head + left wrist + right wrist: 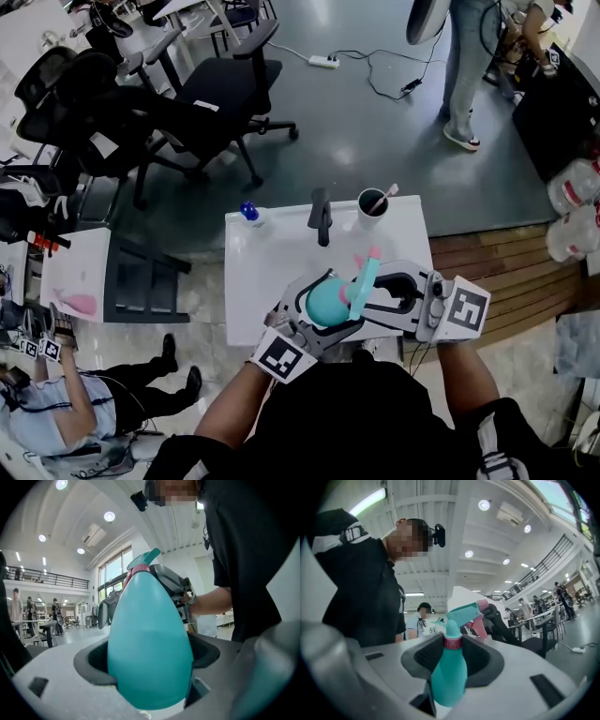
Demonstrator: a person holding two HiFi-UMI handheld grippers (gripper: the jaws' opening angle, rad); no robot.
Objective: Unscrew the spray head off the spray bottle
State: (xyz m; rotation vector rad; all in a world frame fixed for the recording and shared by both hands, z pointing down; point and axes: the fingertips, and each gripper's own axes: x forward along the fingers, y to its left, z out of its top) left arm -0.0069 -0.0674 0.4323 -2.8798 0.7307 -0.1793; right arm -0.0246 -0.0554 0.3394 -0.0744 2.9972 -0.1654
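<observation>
one spray bottle (327, 301) in left hand-held gripper (149, 663)

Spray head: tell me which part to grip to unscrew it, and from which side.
Grip the pink collar, fingers closing from both sides, square to its axis: it is round and narrow, while the trigger head above juts out unevenly. The right gripper sits there.
</observation>
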